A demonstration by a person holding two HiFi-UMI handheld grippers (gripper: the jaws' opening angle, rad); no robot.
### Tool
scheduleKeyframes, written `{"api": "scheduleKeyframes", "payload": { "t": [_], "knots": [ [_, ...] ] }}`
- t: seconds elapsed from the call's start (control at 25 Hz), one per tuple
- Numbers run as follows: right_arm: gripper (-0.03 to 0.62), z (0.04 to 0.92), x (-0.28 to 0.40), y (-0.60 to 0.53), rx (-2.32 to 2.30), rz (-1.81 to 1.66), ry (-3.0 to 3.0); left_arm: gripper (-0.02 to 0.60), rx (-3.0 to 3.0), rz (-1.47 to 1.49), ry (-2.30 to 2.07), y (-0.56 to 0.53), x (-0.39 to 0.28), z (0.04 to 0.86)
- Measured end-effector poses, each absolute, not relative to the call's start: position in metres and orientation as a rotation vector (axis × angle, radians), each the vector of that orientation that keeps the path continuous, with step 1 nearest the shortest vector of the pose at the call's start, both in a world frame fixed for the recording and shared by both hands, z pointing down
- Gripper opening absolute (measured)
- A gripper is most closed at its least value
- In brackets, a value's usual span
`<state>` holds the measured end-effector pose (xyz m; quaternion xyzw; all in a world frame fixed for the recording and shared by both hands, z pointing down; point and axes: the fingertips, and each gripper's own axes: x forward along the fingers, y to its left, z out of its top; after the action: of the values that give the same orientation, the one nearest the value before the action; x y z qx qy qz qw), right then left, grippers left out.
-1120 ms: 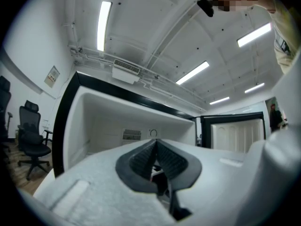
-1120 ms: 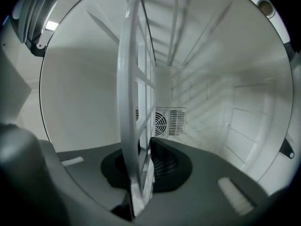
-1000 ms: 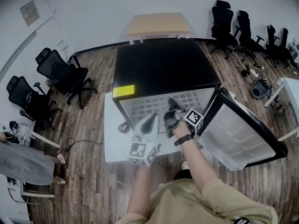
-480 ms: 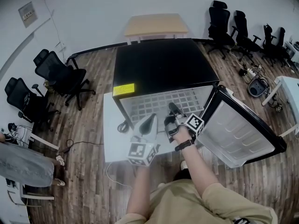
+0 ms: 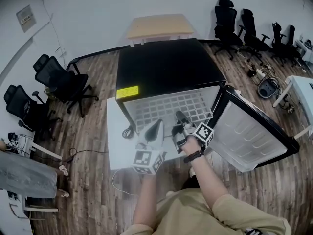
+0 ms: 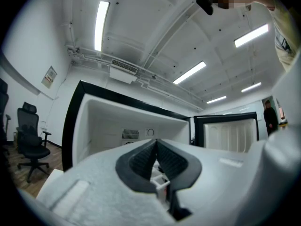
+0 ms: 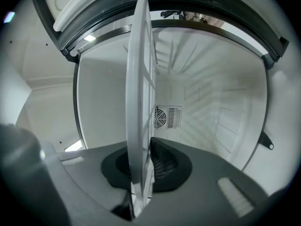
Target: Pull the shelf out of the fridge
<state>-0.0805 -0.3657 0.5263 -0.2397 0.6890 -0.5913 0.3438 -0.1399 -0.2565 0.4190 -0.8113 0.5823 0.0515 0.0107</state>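
The black fridge [image 5: 166,67] stands on the floor with its door [image 5: 249,136] swung open to the right. The white wire shelf [image 5: 166,107] sticks out of its front, partly drawn out toward me. My right gripper [image 5: 180,117] is shut on the shelf's front edge. In the right gripper view the shelf [image 7: 140,102] runs edge-on between the pads of the right gripper [image 7: 141,192], with the fridge's white interior behind. My left gripper [image 5: 157,127] hovers just left of it, shut and empty. In its own view the left gripper [image 6: 156,161] points at the fridge's open cavity [image 6: 127,121].
A white mat [image 5: 115,141] lies under the fridge's front, with a cable [image 5: 128,131] on it. Black office chairs [image 5: 61,80] stand at the left and back right [image 5: 234,23]. A wooden table [image 5: 159,26] is behind the fridge. A person [image 5: 19,173] stands at far left.
The shelf has slid further out of the fridge toward me, and my right gripper has drawn back with it. The left gripper has hardly moved.
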Motion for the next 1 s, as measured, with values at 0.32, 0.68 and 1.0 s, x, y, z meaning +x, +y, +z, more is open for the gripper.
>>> {"api": "scheduleKeyframes", "payload": {
  "t": [0.32, 0.68, 1.0],
  "knots": [
    [0.032, 0.527, -0.076, -0.351, -0.628, -1.528, 1.796, -0.002, -2.535, 0.142, 1.811, -0.248, -0.141, 0.416],
    [0.032, 0.527, -0.068, -0.333, -0.633, -1.54, 1.795, -0.002, -2.532, 0.164, 1.818, -0.238, -0.145, 0.407],
    [0.032, 0.53, -0.062, -0.317, -0.631, -1.553, 1.791, -0.002, -2.533, 0.145, 1.812, -0.233, -0.143, 0.41]
  ]
}}
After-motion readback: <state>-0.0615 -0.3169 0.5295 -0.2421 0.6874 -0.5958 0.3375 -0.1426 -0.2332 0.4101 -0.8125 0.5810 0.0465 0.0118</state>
